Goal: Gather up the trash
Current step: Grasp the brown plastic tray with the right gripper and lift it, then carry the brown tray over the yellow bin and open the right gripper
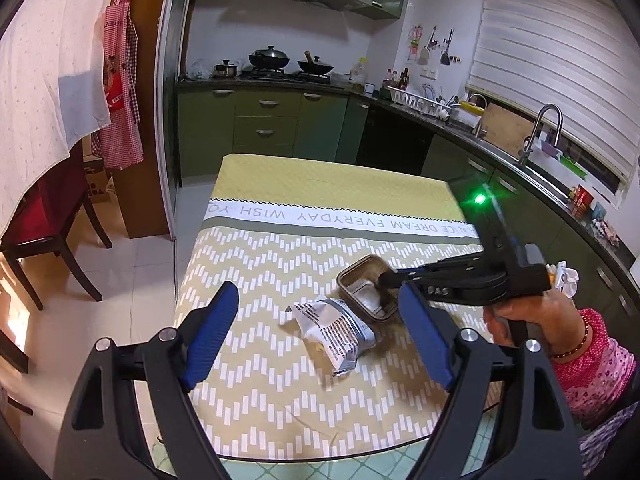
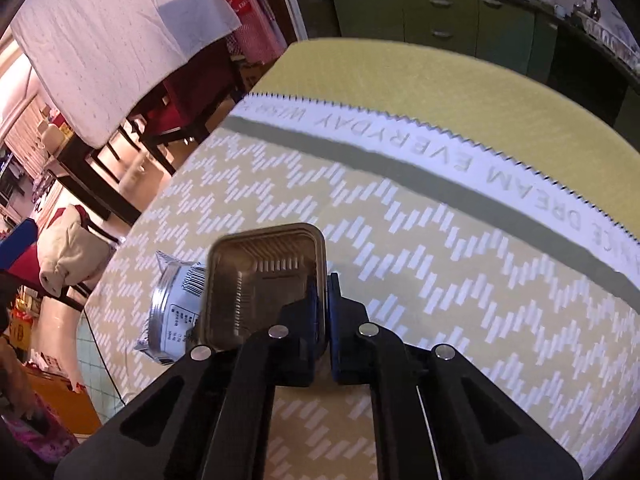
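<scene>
A crumpled silver snack wrapper [image 1: 336, 330] lies on the patterned tablecloth [image 1: 280, 408]. Just behind it is a brown plastic food tray [image 1: 366, 292]. My left gripper [image 1: 316, 340] is open, its blue fingers either side of the wrapper and nearer the camera. My right gripper [image 1: 388, 284] comes in from the right and is shut on the tray's right rim. In the right wrist view the right gripper [image 2: 322, 300] pinches the tray [image 2: 260, 276] wall, and the wrapper [image 2: 176, 312] shows partly behind the tray's left side.
The table [image 2: 460, 92] stands in a kitchen with green cabinets [image 1: 264, 128] behind and a sink counter [image 1: 532, 164] on the right. A dark wooden chair [image 1: 52, 232] and white cloth stand to the left. Tiled floor lies beside the table.
</scene>
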{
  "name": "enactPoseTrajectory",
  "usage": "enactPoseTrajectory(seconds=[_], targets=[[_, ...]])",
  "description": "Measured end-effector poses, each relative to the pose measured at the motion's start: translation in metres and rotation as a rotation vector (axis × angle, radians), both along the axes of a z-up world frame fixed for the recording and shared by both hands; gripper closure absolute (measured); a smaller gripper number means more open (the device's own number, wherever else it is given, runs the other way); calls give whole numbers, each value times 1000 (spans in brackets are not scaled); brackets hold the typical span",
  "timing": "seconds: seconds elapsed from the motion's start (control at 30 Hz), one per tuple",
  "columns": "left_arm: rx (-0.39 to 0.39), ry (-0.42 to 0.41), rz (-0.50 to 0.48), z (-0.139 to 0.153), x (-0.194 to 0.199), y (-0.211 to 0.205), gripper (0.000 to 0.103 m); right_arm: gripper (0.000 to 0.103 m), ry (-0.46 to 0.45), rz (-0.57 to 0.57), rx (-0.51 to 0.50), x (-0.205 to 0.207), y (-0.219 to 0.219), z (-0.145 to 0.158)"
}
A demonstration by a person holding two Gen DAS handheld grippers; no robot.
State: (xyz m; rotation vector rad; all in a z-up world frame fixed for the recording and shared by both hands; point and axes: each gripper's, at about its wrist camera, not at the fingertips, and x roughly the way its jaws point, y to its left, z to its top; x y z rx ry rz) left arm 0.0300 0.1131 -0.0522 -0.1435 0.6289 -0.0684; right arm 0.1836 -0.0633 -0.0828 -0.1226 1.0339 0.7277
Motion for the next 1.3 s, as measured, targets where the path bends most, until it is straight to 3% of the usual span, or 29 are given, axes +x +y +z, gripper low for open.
enactPoseTrajectory(seconds=[0.17,0.3,0.53,0.7,0.83,1.03,1.3], targets=[[8,3,-16,0,1,-6,25,97,-54,-45,37,-5,-35,25],[10,4,-34,-2,3,-11,24,97,-126,-148,65,-15,-95,52],[32,26,-80,-5,15,-32,24,97,-219,-540,-18,-50,-277,72],[24,41,-113,-7,23,-49,24,97,-196,-829,-139,-70,-397,57],[43,46,-143,-8,26,-66,24,97,-168,-979,-235,-81,-463,44],[60,57,-160,-7,32,-75,24,97,-110,-1046,-330,-80,-496,17],[62,71,-152,-10,34,-73,24,97,-49,-1043,-275,-56,-516,-13]])
